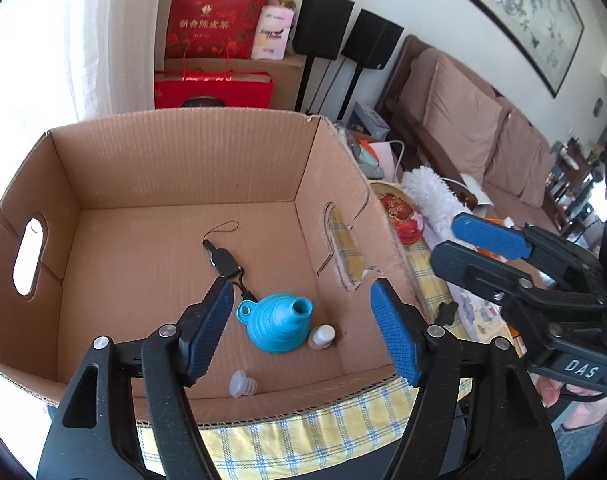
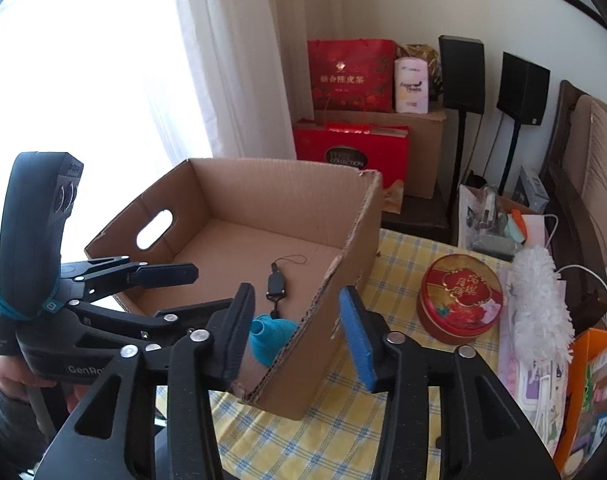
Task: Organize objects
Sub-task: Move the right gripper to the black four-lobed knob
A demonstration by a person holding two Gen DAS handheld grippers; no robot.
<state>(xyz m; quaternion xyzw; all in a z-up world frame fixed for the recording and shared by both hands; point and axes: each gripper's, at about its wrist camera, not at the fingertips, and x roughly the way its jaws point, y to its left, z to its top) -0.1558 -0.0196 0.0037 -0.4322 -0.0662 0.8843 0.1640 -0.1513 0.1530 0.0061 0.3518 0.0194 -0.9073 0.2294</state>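
Note:
An open cardboard box [image 1: 183,160] stands on the yellow checked tablecloth [image 1: 303,432]. On its floor lie a blue funnel [image 1: 277,322], a black strap with a clip [image 1: 225,258], a small white-capped bottle [image 1: 322,336] and a clear stopper [image 1: 242,384]. My left gripper [image 1: 301,300] hangs open over the box's near side, above the funnel, with nothing between its fingers. My right gripper [image 2: 295,300] is open too and holds nothing. It hovers over the box's [image 2: 263,188] right wall near the front corner, and past it the funnel [image 2: 269,336] shows.
To the right of the box the table holds a round red tin [image 2: 459,300], a white fluffy duster [image 2: 539,300], a small black knob [image 1: 447,312] and paper bags [image 2: 595,392]. Red gift bags [image 2: 351,76], speakers and a sofa [image 1: 483,128] stand beyond.

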